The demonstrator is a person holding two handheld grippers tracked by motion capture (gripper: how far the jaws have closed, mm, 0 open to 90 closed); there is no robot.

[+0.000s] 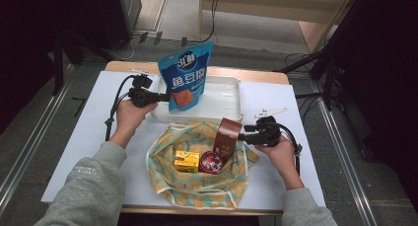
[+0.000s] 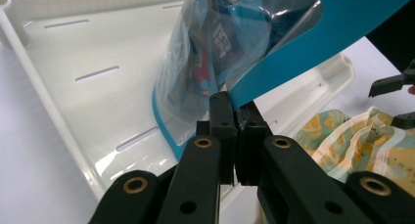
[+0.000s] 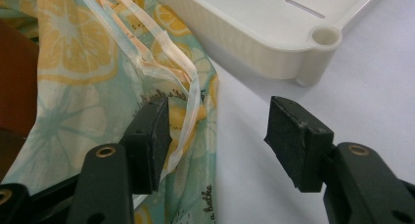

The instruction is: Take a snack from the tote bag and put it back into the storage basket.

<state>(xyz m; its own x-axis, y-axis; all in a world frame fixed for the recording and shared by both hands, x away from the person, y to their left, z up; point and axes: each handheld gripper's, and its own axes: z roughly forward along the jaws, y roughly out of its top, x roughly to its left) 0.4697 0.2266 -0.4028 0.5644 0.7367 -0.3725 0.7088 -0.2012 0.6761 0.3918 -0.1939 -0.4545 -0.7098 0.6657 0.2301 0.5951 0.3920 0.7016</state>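
The left gripper (image 2: 234,131) has its jaws pinched tight on the lower edge of the blue snack pouch (image 1: 186,75), which stands upright above the white tray (image 1: 231,105), rising toward twelve o'clock from the jaws. The right gripper (image 3: 218,138) keeps its jaws wide with nothing between them, its one jaw beside the rim of the lemon-print cloth bag (image 1: 197,186). In the bag lie a brown box (image 1: 227,137), a yellow carton (image 1: 187,161) and a red round tin (image 1: 212,162), at six o'clock from the tray on the table (image 1: 88,137).
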